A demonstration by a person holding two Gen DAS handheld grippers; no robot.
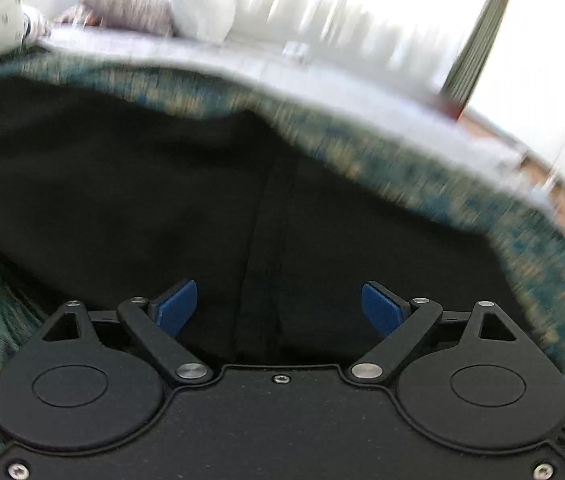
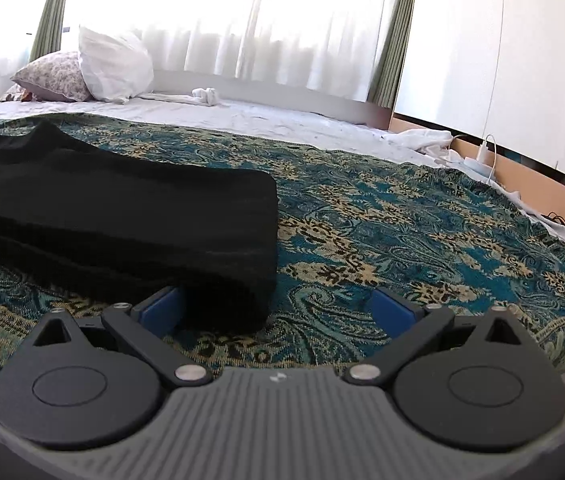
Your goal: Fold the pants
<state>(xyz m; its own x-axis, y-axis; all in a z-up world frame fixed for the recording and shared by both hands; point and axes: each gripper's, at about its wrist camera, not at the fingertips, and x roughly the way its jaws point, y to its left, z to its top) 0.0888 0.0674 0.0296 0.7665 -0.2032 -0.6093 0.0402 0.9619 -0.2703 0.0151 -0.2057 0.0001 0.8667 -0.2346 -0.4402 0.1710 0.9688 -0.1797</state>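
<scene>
Nearby: pillows (image 2: 94, 68) behind pants (image 2: 122, 216) on bedspread (image 2: 402, 220).

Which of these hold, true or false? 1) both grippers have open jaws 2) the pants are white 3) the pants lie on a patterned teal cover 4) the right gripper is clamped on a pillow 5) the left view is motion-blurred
1) True: the left gripper and right gripper both show jaws spread, nothing between them.
2) False: the pants are black.
3) True: they lie on the patterned teal cover.
4) False: the right gripper holds nothing; the white pillow sits far off at the head of the bed, and the pants' end lies just ahead of the jaws.
5) True: the background in the left wrist view is smeared.
</scene>
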